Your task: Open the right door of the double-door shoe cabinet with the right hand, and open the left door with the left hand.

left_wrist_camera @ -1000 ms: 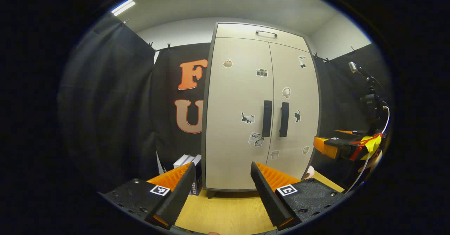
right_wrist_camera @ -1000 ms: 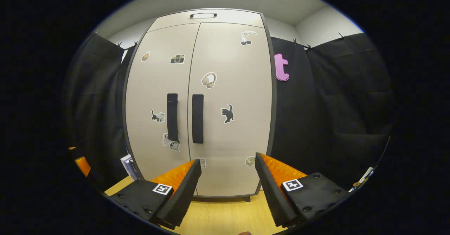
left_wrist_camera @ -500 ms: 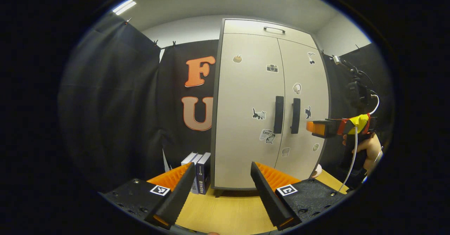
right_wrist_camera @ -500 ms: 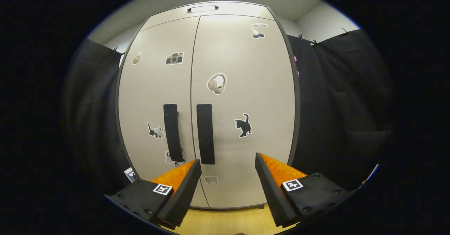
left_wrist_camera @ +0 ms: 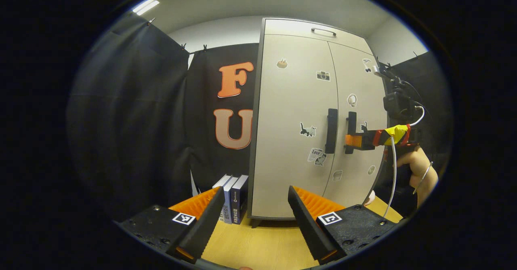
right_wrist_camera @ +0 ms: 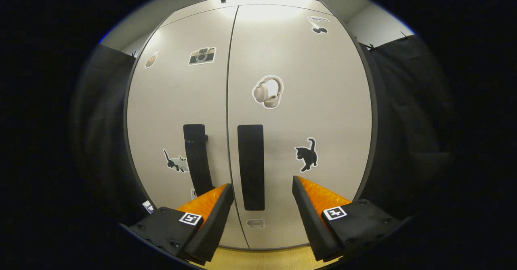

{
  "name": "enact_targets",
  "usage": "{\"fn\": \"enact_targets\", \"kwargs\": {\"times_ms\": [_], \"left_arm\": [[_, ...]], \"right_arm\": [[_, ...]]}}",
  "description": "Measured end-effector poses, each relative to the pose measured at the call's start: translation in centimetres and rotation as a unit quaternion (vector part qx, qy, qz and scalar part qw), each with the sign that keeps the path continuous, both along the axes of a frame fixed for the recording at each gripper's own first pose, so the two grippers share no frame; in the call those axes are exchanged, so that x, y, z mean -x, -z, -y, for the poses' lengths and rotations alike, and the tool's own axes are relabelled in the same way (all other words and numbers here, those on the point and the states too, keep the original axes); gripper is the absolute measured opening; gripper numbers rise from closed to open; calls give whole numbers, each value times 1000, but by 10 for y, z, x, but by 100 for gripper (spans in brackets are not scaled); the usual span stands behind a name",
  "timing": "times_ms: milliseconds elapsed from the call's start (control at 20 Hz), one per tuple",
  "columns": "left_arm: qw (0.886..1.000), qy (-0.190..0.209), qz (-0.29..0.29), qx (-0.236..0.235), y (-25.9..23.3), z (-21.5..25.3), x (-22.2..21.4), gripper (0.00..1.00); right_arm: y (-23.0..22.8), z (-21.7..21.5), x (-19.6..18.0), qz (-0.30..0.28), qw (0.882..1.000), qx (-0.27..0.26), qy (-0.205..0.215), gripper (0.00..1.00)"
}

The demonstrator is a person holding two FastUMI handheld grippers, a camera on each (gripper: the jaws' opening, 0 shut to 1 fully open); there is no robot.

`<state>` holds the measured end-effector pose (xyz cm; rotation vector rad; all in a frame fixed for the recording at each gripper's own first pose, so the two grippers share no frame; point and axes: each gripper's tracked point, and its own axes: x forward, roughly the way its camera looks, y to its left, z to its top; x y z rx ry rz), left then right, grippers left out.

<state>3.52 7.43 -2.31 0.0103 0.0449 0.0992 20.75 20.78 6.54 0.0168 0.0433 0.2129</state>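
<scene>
right claw point(right_wrist_camera: 262, 191) agape at right door handle point(right_wrist_camera: 251, 167) | doors closed

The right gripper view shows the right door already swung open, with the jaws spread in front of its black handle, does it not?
Not quite: the right door is closed, flush against the left door. The right gripper view shows this. The right gripper does have its jaws spread in front of the black handle.

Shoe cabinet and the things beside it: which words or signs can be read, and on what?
"Love": on a sticker low on the left door of the shoe cabinet.
Books standing beside the cabinet: spine print too small to read.
</scene>
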Motion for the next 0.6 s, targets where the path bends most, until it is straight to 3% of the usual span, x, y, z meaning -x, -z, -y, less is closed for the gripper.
{"fn": "enact_targets", "kwargs": {"times_ms": [50, 200, 350, 400, 500, 600], "left_arm": [[1000, -1, 0, 1, 0, -1, -1, 95], [1000, -6, -2, -1, 3, -6, -4, 95], [1000, -9, -4, -2, 5, -6, -7, 95], [1000, -10, -5, 0, 6, -6, -7, 95], [1000, -10, -7, 3, 8, -6, -9, 95], [1000, -13, -7, 3, 7, -8, -8, 95]], "right_arm": [[1, -1, -4, -1, 1000, 0, 0, 94], [1, -3, -16, -4, 1000, -5, 1, 80], [1, -7, -25, -6, 1000, -4, 0, 77], [1, -9, -27, -5, 1000, -3, -3, 65], [3, -11, -29, -7, 1000, 1, -1, 57], [5, -17, -26, -13, 1000, -1, -9, 56]]}}
